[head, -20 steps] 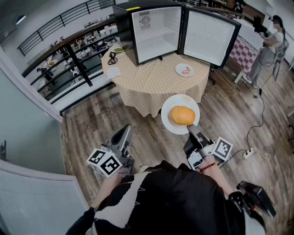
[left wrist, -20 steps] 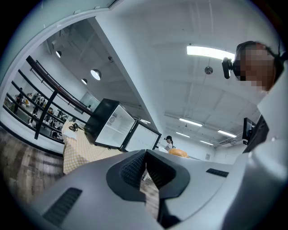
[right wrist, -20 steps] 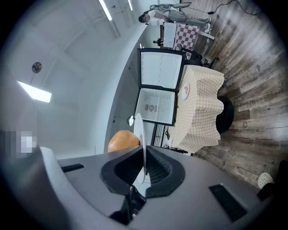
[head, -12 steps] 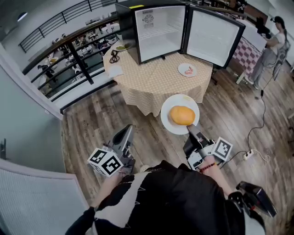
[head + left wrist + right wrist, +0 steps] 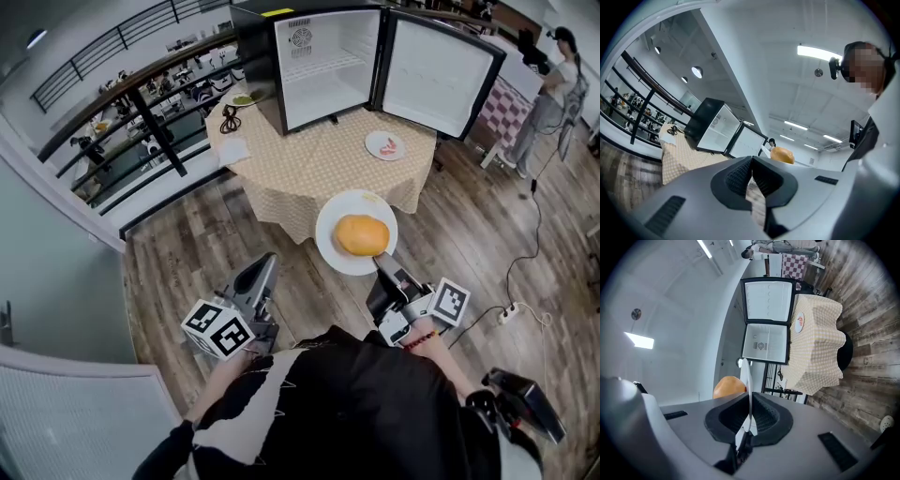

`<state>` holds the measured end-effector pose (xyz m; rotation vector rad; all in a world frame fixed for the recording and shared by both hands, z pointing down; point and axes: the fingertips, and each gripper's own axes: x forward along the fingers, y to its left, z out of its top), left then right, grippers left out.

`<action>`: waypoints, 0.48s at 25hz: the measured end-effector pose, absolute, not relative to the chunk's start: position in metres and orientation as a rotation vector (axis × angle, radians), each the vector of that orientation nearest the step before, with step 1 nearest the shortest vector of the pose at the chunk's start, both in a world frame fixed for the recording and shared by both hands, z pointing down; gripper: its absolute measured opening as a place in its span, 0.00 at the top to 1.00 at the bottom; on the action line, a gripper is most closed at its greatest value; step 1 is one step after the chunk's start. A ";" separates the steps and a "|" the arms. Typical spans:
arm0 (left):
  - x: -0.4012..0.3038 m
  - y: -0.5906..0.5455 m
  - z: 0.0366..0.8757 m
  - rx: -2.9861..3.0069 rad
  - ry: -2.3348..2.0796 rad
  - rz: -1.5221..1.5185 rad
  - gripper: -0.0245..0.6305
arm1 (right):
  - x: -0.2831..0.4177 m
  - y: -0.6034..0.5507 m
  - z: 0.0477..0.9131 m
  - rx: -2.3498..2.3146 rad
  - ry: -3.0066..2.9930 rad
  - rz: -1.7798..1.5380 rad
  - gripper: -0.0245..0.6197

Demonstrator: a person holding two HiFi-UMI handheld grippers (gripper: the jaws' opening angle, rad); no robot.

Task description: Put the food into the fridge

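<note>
My right gripper (image 5: 381, 266) is shut on the near rim of a white plate (image 5: 330, 255) that carries an orange-brown bun (image 5: 361, 234). It holds the plate level over the wooden floor, just short of the round checked table (image 5: 319, 164). In the right gripper view the plate (image 5: 748, 385) stands edge-on between the pads, with the bun (image 5: 728, 386) beside it. A small fridge (image 5: 323, 66) stands on the table with its door (image 5: 436, 70) swung wide. My left gripper (image 5: 263, 274) hangs shut and empty at the lower left; its pads (image 5: 740, 177) meet.
A second plate with red food (image 5: 384, 145) lies on the table before the fridge door. A small dish (image 5: 247, 98), a black cable (image 5: 230, 119) and a paper (image 5: 232, 147) lie at the table's left. A railing (image 5: 141, 103) runs behind; a person (image 5: 553, 84) stands far right.
The plate with the bun has shifted a little left and toward the table, still in the right gripper. The table and fridge sit slightly nearer in view.
</note>
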<state>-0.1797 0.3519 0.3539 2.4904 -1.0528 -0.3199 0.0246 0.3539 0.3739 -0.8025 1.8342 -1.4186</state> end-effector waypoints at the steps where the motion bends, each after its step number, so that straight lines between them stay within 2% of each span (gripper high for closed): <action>1: -0.181 0.346 0.354 2.496 -1.037 -0.316 0.94 | 0.019 0.348 0.375 -0.803 1.829 -1.425 0.93; 12: -0.204 0.288 0.354 2.647 -0.919 -0.211 0.94 | -0.023 0.273 0.395 -0.878 1.750 -1.450 0.93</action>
